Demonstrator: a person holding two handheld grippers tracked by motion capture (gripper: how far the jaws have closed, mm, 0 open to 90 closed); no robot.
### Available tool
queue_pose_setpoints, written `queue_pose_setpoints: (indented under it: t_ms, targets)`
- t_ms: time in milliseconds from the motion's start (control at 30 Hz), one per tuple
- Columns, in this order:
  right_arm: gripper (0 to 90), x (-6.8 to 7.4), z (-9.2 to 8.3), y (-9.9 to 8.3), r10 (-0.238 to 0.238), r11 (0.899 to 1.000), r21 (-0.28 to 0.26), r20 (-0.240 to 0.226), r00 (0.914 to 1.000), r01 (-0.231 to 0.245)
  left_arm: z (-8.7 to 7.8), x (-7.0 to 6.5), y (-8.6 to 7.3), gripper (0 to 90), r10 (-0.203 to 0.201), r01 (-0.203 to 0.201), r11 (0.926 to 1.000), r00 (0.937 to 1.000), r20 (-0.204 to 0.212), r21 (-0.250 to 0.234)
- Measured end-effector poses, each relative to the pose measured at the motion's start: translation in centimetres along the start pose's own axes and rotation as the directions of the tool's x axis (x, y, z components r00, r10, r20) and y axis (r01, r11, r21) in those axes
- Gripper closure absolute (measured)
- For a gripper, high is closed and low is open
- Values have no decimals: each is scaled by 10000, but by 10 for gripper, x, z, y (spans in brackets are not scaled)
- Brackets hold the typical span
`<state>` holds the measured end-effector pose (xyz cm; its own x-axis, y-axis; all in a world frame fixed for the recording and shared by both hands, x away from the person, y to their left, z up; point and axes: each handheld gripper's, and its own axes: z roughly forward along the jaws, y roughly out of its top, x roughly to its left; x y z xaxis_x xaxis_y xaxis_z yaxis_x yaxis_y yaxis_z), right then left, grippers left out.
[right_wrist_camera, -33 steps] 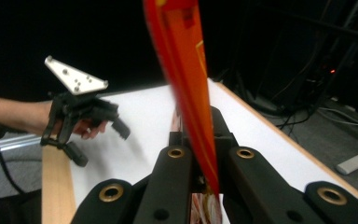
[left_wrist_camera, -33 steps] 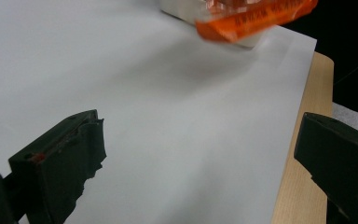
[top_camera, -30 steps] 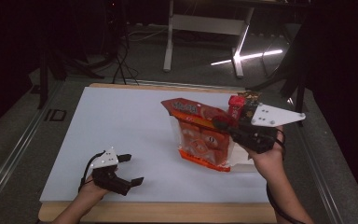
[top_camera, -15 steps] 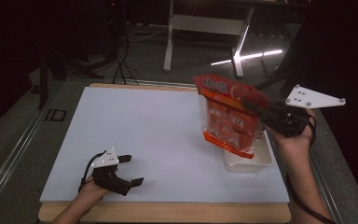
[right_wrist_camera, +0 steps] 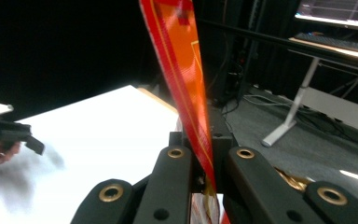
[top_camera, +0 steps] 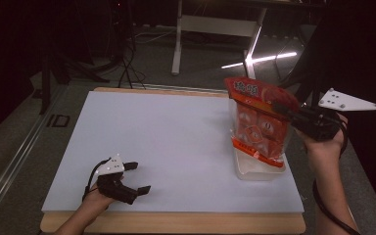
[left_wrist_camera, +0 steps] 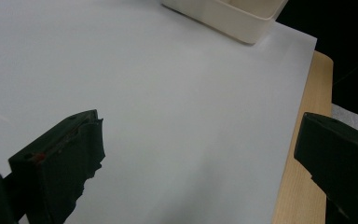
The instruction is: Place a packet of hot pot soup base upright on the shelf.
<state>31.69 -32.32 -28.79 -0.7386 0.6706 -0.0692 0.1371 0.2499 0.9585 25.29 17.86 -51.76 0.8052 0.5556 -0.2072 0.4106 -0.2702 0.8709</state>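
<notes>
A red and orange snack bag (top_camera: 259,120) hangs upright in the air over a cream plastic tub (top_camera: 257,169) at the table's right side. My right gripper (top_camera: 286,111) is shut on the bag's upper right edge; in the right gripper view the bag's flat edge (right_wrist_camera: 186,79) rises between the closed jaws (right_wrist_camera: 204,161). My left gripper (top_camera: 136,177) rests near the front left of the white mat (top_camera: 166,142), jaws wide apart with nothing between them. The left gripper view has bare mat (left_wrist_camera: 168,107) between its fingers (left_wrist_camera: 60,158) and the tub's corner (left_wrist_camera: 228,18) at the top.
The wooden table edge (top_camera: 176,223) runs along the front. Desk legs (top_camera: 178,44) and cables lie on the dark floor behind the table. The other hand's gripper (right_wrist_camera: 4,133) appears far left in the right gripper view.
The right gripper has lifted the bag off the mat and carried it right, so it now hangs upright over the tub. The left gripper has stayed put.
</notes>
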Motion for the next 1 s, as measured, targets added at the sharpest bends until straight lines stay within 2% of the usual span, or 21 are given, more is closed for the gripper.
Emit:
queue_pose_setpoints:
  t_ms: [233,667,767,1000]
  targets:
    - [900,-12,4,-20,369,9989,301,55,9993,-371,0,1,0,13,-74,74,10000,10000,39,14]
    - [900,-21,14,-39,597,9943,877,203,9980,-613,1,1,-1,13,-89,89,10000,9999,98,29]
    - [900,-23,17,-46,805,9927,893,78,9967,-809,1,1,-1,13,-90,89,10000,9999,123,37]
    - [900,-25,19,-52,999,9921,752,137,9949,-1006,1,0,-1,13,-2,1,9999,9999,110,102]
